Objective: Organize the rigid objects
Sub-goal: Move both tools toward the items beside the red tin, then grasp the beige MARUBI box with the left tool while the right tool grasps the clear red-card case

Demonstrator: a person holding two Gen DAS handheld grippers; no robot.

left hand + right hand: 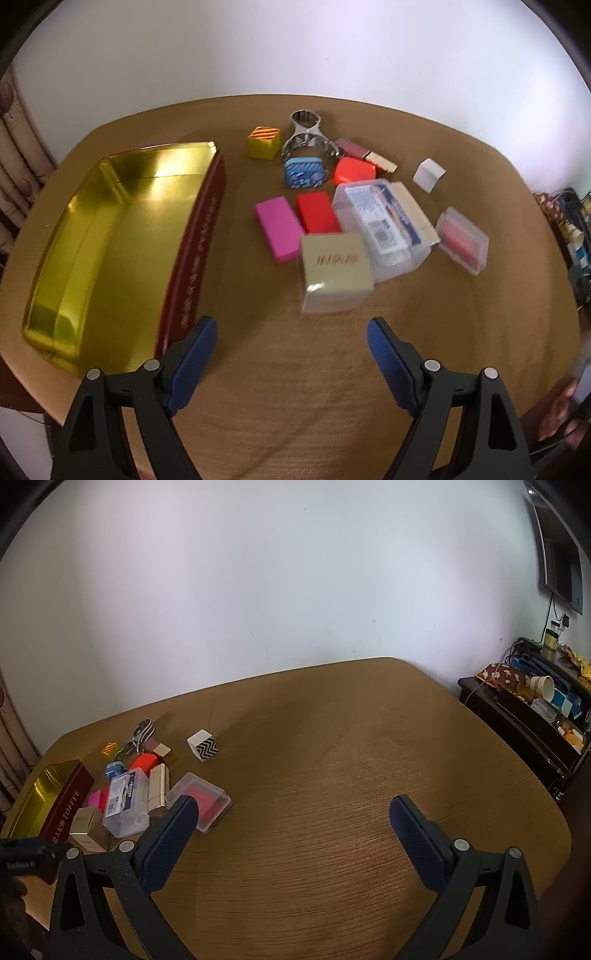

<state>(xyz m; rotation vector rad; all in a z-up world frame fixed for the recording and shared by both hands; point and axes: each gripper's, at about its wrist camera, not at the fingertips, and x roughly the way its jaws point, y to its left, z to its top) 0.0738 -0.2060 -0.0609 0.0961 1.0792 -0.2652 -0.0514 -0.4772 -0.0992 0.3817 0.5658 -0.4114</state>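
A red toffee tin with a gold inside (110,236) lies open and empty at the table's left; it also shows in the right wrist view (44,794). To its right lies a cluster: a beige box (334,271), a pink block (279,227), a red block (317,212), a clear case (384,225), a small clear box (463,240), a blue tin (306,172), a yellow cube (263,142), a metal tool (306,134), a white cube (428,174). My left gripper (291,328) is open, just short of the beige box. My right gripper (291,812) is open over bare table.
The brown wooden table (351,775) stands against a white wall. A dark side cabinet (524,716) with clutter stands to the right. A curtain (18,147) hangs at the left.
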